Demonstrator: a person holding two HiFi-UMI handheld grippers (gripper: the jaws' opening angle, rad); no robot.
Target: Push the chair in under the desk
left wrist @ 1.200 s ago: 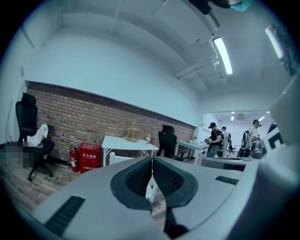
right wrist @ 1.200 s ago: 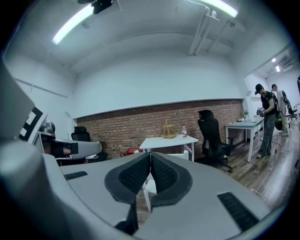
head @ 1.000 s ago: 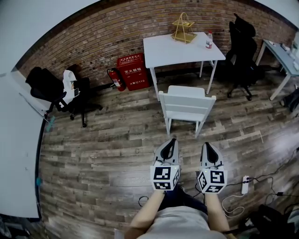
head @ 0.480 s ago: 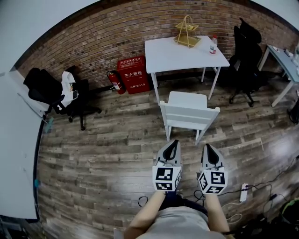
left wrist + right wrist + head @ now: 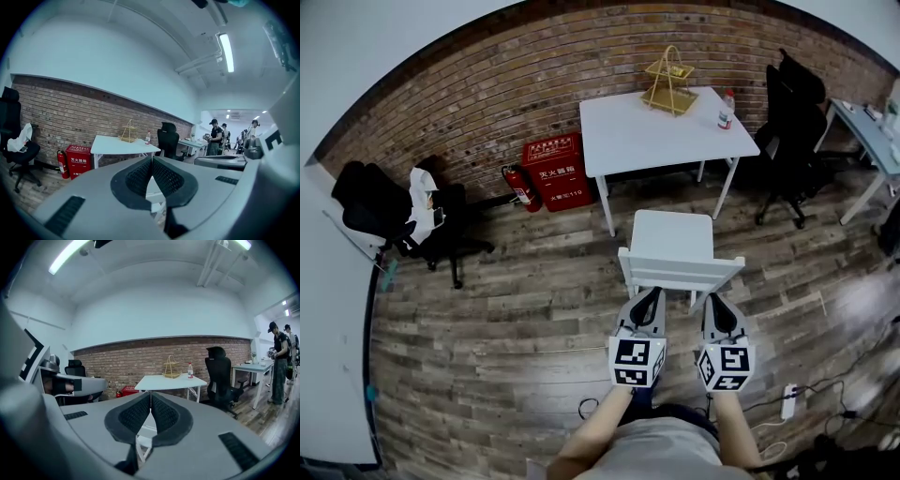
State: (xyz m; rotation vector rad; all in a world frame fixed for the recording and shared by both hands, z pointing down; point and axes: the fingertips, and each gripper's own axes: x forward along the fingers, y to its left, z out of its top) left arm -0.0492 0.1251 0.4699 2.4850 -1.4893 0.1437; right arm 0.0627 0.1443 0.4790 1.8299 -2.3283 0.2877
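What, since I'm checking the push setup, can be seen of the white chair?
The white chair looks like painted wood, with a flat square seat, a railed backrest and slim legs that are partly hidden. It stands upright on the plank floor, its seat facing the white desk, close to the desk but not under it. The backrest faces the person. The shut left hand-held gripper and right hand-held gripper point at its top rail; contact cannot be told.

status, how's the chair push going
Both shut and empty: left gripper, right gripper, tips by the white chair. Chair in front of the desk, not yet pushed in. Nothing seen between them.
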